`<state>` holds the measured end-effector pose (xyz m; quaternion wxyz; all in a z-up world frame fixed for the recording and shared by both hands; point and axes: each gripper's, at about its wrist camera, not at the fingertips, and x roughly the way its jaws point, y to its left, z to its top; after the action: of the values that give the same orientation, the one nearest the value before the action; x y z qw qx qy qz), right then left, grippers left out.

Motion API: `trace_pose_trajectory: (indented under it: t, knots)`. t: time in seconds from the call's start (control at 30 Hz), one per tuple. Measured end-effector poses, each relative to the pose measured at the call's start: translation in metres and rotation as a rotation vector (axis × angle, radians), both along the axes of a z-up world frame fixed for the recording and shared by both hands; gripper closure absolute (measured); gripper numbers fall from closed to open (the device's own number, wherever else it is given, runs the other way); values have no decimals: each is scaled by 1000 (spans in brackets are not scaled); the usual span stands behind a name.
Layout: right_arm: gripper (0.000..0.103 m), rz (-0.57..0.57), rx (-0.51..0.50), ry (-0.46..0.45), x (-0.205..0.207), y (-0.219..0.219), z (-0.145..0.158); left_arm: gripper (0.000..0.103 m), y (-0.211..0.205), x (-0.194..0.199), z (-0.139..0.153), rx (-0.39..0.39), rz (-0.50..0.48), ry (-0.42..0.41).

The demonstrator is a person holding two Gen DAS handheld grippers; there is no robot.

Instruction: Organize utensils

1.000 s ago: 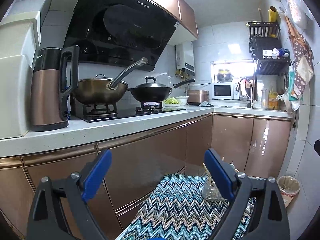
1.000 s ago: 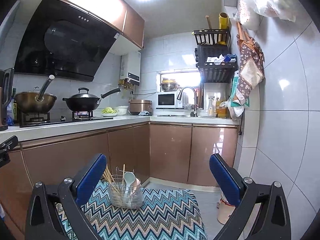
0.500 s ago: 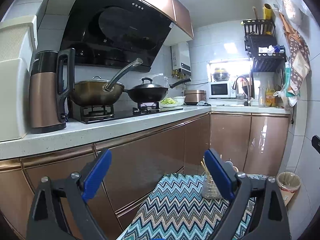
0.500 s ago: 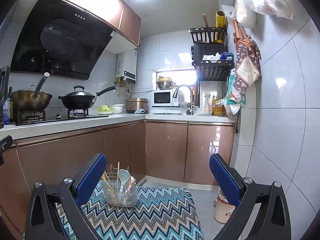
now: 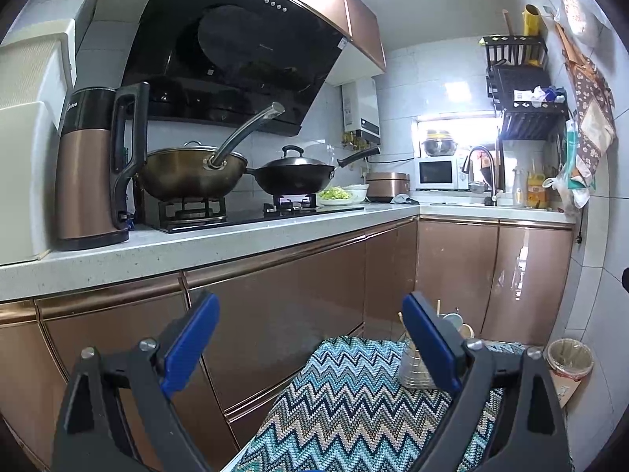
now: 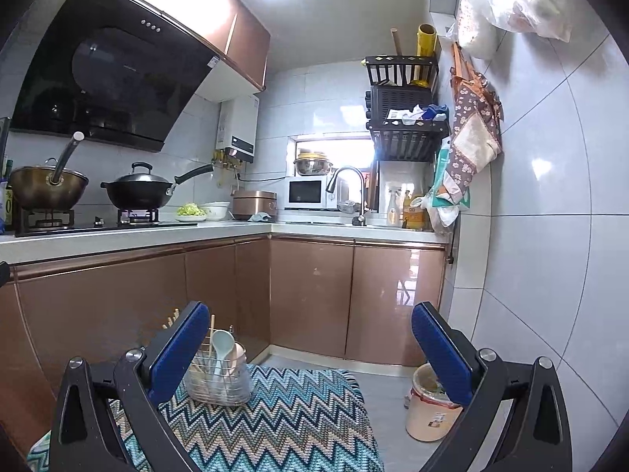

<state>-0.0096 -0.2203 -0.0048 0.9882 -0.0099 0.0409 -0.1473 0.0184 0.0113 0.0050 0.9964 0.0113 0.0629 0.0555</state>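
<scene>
A wire utensil holder [image 6: 218, 377] stands at the far left of a zigzag-patterned cloth [image 6: 283, 424]. It holds wooden chopsticks and a pale spoon [image 6: 221, 348]. In the left wrist view the holder [image 5: 412, 365] shows partly behind the right finger. My left gripper [image 5: 310, 334] is open and empty, above the cloth's [image 5: 354, 405] near end. My right gripper [image 6: 310, 338] is open and empty, above the cloth, with the holder behind its left finger.
Bronze cabinets [image 6: 314, 299] and a white counter [image 5: 196, 247] run along the left and back. Two woks [image 5: 188, 173] sit on the stove; a kettle [image 5: 90, 169] stands near. A small bin [image 6: 430, 409] stands on the floor at right.
Both views have shifted slightly; the holder sits a little lower and closer to the fingers. Both grippers stay open and empty.
</scene>
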Motion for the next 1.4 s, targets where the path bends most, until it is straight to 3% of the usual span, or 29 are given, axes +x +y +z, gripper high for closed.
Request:
trace_pose_trajectory:
  t: [1.4]
  knots:
    - [0,-30,11,14,11,-10,-9,9,1,3,-4,-31,16,6]
